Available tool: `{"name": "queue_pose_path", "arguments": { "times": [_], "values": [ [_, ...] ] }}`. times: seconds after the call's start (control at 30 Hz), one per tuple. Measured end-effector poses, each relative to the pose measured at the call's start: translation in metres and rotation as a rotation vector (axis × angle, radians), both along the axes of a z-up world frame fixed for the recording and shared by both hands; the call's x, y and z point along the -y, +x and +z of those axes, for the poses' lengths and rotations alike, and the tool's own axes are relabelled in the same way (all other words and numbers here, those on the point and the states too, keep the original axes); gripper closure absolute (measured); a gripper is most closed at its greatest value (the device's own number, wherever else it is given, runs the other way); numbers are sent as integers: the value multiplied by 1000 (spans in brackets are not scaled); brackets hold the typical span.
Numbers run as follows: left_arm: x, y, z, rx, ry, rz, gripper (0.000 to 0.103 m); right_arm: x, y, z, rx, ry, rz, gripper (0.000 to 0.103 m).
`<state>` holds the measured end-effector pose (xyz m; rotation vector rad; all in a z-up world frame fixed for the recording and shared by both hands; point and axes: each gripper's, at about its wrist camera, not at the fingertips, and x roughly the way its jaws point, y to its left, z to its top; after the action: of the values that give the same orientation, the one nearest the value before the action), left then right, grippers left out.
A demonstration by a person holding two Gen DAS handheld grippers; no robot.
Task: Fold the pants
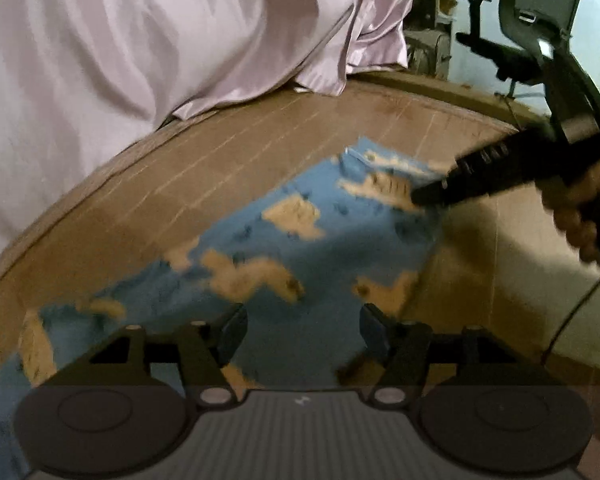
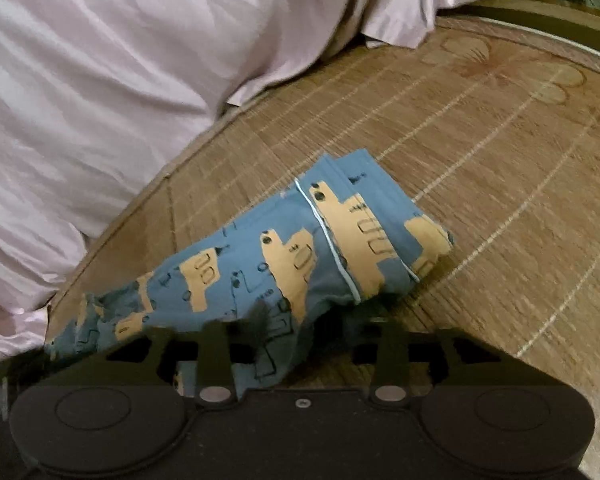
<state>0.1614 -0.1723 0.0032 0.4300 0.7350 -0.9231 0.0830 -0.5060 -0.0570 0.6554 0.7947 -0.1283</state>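
Observation:
Blue pants with a tan vehicle print lie on a woven mat. My left gripper is open just above the near part of the cloth, which shows between its fingers. The right gripper, held by a hand, reaches in from the right with its tip at the pants' far edge. In the right wrist view the pants are bunched, with a piped hem on top. There my right gripper has its fingers apart, with cloth lying over and between them.
A rumpled pink sheet covers the left and back, its edge resting on the mat. The same sheet fills the left of the right wrist view. A black office chair stands beyond the mat's far right edge.

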Motion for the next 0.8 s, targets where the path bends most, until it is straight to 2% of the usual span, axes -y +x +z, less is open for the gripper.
{"name": "queue_pose_path", "arguments": {
  "times": [0.03, 0.07, 0.17, 0.27, 0.37, 0.5, 0.6, 0.63, 0.67, 0.8],
  "values": [
    [7, 9, 3, 2, -6, -9, 28, -1, 1, 1, 16, -10, 7, 41],
    [16, 20, 4, 9, -16, -25, 24, 2, -2, 3, 32, -22, 14, 37],
    [50, 50, 6, -2, -62, -115, 22, 6, -6, 7, 64, -54, 27, 32],
    [92, 81, 3, -32, -112, -204, 22, 17, -6, 3, 76, -28, 11, 32],
    [135, 109, -5, -109, -148, -272, 23, 27, -6, -2, 93, 21, -17, 32],
    [180, 136, -20, -271, -161, -334, 24, 35, -10, -12, 119, 100, -15, 32],
    [200, 139, -31, -260, -125, -382, 38, 39, -12, -13, 142, 109, -8, 32],
    [205, 139, -33, -249, -104, -399, 50, 41, -12, -13, 148, 106, -13, 32],
    [210, 137, -36, -242, -83, -415, 56, 42, -12, -13, 148, 103, -21, 32],
    [216, 132, -39, -218, -29, -427, 59, 45, -10, -17, 149, 130, -40, 33]
  ]
}}
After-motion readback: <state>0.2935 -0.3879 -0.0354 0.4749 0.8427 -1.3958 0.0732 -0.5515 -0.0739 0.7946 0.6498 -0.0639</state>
